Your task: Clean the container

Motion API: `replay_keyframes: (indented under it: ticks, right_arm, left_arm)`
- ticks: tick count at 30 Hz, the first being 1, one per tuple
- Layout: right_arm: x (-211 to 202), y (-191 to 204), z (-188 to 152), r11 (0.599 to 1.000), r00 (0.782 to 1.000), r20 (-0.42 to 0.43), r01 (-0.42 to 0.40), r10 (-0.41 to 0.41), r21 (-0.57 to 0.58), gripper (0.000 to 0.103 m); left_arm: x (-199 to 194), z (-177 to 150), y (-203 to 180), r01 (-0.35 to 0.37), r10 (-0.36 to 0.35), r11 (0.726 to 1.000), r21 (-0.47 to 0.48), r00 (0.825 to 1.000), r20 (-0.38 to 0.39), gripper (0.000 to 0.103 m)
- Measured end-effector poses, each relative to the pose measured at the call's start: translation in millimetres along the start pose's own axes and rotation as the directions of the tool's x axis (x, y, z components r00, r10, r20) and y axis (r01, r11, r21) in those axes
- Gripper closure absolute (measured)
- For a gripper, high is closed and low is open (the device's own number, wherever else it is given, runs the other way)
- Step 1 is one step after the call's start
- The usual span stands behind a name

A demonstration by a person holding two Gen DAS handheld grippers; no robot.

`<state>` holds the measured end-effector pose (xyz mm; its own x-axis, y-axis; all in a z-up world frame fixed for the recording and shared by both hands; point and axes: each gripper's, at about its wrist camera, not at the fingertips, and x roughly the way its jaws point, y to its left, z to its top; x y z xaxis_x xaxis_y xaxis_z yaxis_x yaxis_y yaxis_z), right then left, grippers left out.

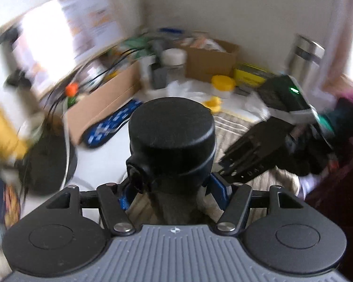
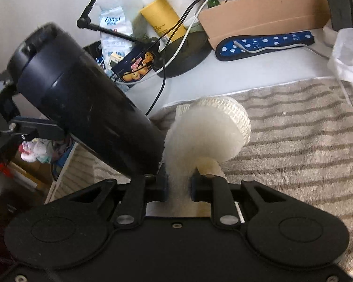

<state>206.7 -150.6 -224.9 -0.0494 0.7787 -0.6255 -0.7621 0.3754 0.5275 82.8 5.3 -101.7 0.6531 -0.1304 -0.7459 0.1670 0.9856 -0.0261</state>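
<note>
While left gripper fingers pinch black lidded tumbler, tilted over striped towel, base exposed; right gripper fingers pinch white sponge touching it, apparently for scrubbing.

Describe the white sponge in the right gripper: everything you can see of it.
The white sponge is a soft, fuzzy pad folded over on itself, its rounded outer edge covered with a woven, net-like white layer. A paler, stubby stem shows at its base. The right gripper is shut on its lower part, jaws pinching it from both sides. It stands up from the jaws above the striped towel, its left side right beside, apparently touching, the black container, which is tilted.
</note>
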Motion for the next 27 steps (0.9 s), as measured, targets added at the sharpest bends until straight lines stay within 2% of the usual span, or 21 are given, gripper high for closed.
replay_keyframes:
  ticks: [2,4,7,10,12,15,17,19,22,24,27]
  right_arm:
    - [-7.1,-0.7,2.7,1.0,1.0,0.029,-0.011,0.01,0.025,0.086]
    - [-12.2,2.2,6.3,0.999,0.999,0.045,-0.031,0.03,0.02,0.086]
    - [-9.6,7.8,6.3,1.0,0.999,0.031,-0.029,0.029,-0.011,0.086]
    - [-4.3,8.8,-0.7,1.0,1.0,0.002,-0.029,0.029,-0.01,0.086]
    - [-3.4,11.4,-6.6,0.999,0.999,-0.02,-0.036,0.035,-0.02,0.086]
    - [-7.3,12.5,-10.1,0.999,0.999,-0.022,-0.032,0.032,-0.019,0.086]
    - [-15.8,5.6,-8.6,0.999,1.0,-0.002,-0.028,0.028,0.019,0.086]
    - [-24.8,1.4,-5.2,0.999,0.999,0.025,-0.028,0.027,0.045,0.086]
    - [-38.9,-3.0,0.8,0.995,0.996,0.077,-0.054,0.047,0.086,0.086]
    - [-45.6,-5.0,5.5,0.987,0.989,0.121,-0.102,0.087,0.122,0.086]
    - [-47.3,-3.5,13.8,0.981,0.981,0.157,-0.137,0.115,0.136,0.086]
  left_arm:
    - [0.0,-0.8,-3.6,-0.059,0.058,0.99,-0.131,0.998,-0.016,0.038]
    - [-0.5,-1.4,-6.4,-0.102,0.1,0.958,-0.267,0.995,-0.019,0.038]
    - [0.4,-0.8,-7.6,-0.125,0.129,0.916,-0.381,0.991,-0.015,0.037]
    - [-0.7,-1.2,-5.7,-0.149,0.164,0.914,-0.377,0.986,0.008,0.038]
    - [-0.6,-0.1,-2.8,-0.135,0.147,0.936,-0.324,0.989,0.015,0.039]
    - [1.2,0.8,0.6,-0.071,0.08,0.982,-0.175,0.996,0.041,0.039]
    - [1.5,-0.6,5.6,-0.014,0.018,0.997,-0.079,0.998,0.057,0.039]
    - [2.0,-0.1,12.1,0.042,-0.042,0.999,0.002,0.998,0.055,0.04]
    - [1.9,-0.1,15.6,0.102,-0.105,0.992,0.074,0.993,0.045,0.039]
    - [1.0,0.6,15.7,0.09,-0.091,0.995,0.034,0.995,0.027,0.039]
    - [-3.0,-0.7,13.1,0.002,-0.001,0.993,-0.12,1.0,0.012,0.036]
